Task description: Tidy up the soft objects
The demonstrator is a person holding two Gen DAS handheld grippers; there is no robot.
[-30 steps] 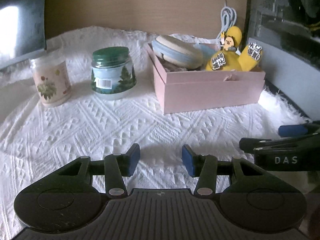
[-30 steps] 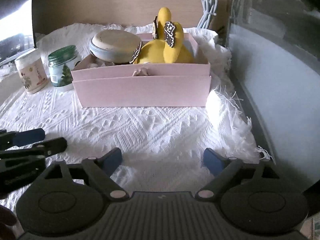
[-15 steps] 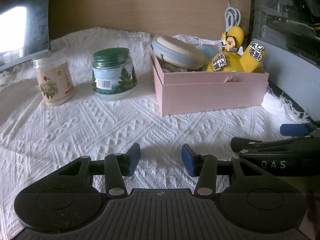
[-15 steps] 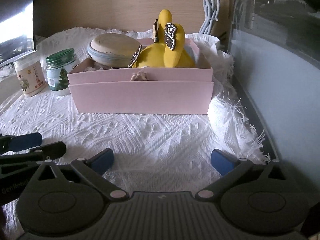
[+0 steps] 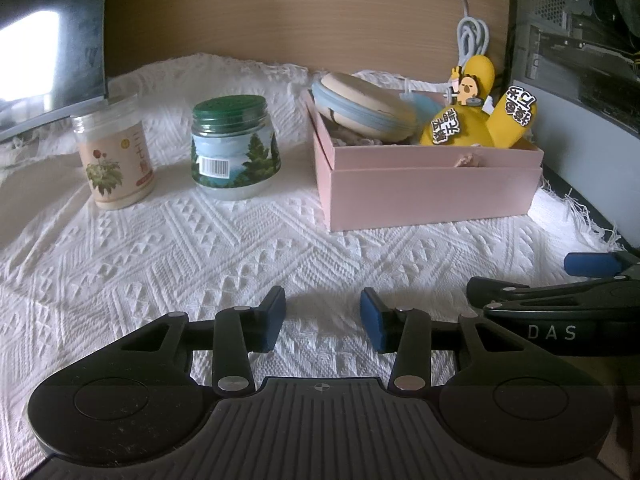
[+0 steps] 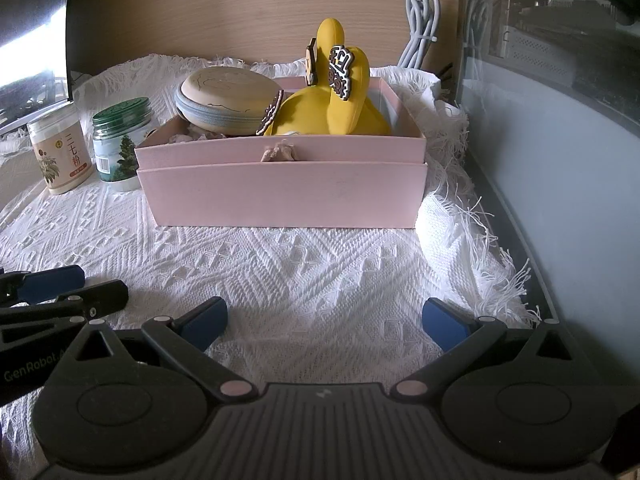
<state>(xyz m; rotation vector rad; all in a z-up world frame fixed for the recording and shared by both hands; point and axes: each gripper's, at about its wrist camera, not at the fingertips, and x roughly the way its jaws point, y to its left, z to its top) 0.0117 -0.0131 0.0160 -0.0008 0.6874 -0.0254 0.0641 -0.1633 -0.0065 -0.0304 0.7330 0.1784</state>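
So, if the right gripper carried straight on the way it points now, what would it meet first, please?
Probably the white cloth: the open, empty right gripper tilts down toward it. Beyond that lies the front wall of the pink box, though depth is hard to judge.

A rough, woven white cloth (image 5: 168,248) with frayed fringe lies under a matt pink card box (image 6: 280,192), smooth rubbery yellow toy (image 6: 344,96), zipped fabric pouch (image 6: 228,96), two glossy clear jars (image 5: 236,152) and a wood-grain back panel (image 5: 280,12).
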